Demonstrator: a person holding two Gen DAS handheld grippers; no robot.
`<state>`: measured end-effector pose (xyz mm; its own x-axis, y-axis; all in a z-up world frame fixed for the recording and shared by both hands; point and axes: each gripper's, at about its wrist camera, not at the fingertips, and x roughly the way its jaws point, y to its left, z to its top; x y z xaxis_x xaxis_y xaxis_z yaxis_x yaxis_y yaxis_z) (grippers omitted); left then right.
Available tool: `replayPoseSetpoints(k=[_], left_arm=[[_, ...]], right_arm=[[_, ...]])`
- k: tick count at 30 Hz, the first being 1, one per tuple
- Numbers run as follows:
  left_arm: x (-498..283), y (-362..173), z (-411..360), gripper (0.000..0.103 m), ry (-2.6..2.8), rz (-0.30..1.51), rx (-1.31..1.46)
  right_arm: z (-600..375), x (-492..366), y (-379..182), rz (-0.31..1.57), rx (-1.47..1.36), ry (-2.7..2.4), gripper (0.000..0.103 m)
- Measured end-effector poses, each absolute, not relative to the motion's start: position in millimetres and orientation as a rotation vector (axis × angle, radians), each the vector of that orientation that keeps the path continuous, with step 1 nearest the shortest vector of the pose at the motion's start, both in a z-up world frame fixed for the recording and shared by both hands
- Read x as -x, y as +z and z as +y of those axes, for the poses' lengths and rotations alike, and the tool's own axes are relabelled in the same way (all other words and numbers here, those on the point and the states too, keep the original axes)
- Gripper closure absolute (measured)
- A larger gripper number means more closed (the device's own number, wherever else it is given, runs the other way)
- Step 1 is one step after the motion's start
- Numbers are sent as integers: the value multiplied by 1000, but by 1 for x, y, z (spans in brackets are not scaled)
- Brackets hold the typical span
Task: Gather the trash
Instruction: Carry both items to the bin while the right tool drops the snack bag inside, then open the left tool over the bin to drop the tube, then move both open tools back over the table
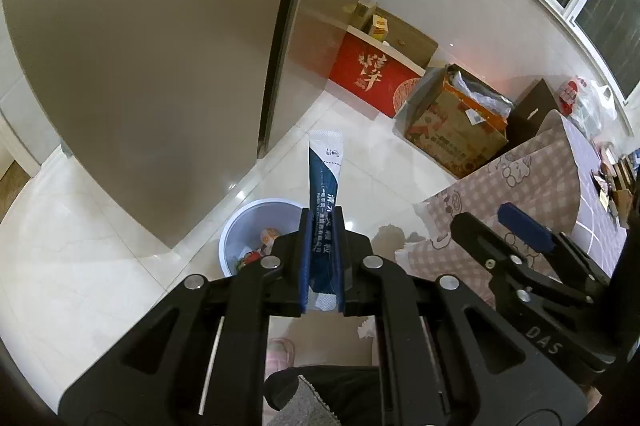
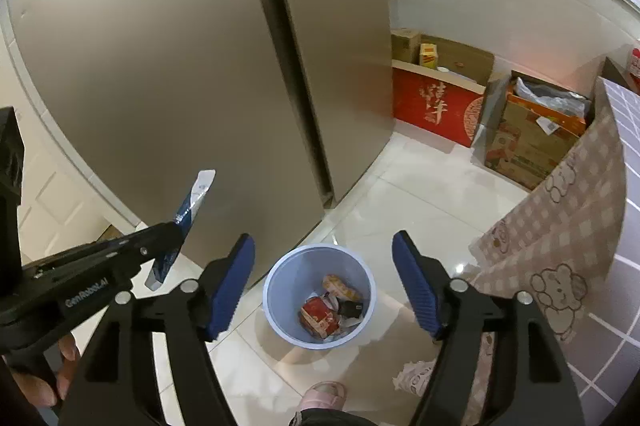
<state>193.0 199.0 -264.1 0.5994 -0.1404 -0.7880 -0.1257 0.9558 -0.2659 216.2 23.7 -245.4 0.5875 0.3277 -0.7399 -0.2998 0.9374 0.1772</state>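
Observation:
A long blue-and-white sachet (image 1: 325, 166) stands up from my left gripper (image 1: 322, 214), which is shut on its lower part. Below and to the left of it, a pale blue bin (image 1: 240, 226) stands on the tiled floor by the fridge. In the right wrist view the same bin (image 2: 288, 278) holds a red wrapper (image 2: 318, 314) and other packets. My right gripper (image 2: 324, 237) is open above the bin with nothing between its blue pads (image 2: 236, 286). The left gripper (image 2: 180, 226) with the sachet (image 2: 196, 198) is at the left, beside the bin rather than over it.
A tall beige fridge (image 2: 180, 66) rises just behind the bin. A red box (image 2: 432, 106) and a printed cardboard box (image 2: 528, 142) stand along the wall. A table with a checked cloth (image 2: 560, 246) is on the right. A crumpled tissue (image 2: 412, 374) and a pink slipper (image 2: 324, 394) are on the floor.

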Motion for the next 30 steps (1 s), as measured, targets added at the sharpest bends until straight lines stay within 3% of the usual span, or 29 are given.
replayPoseSetpoints(k=[15, 17, 18, 19, 30], left_arm=[[-210, -260, 181, 93, -23, 940, 253], [-212, -262, 180, 87, -7, 943, 248], [-214, -264, 181, 62, 2, 957, 247], [-216, -267, 182, 27, 23, 977, 246], [-205, -260, 175, 27, 52, 945, 223]], right_arm=[[2, -208, -225, 814, -120, 356, 23], [1, -208, -223, 802, -127, 349, 22], [1, -210, -223, 802, -130, 349, 22], [1, -210, -223, 808, -132, 350, 22], [-7, -208, -227, 837, -128, 341, 22]])
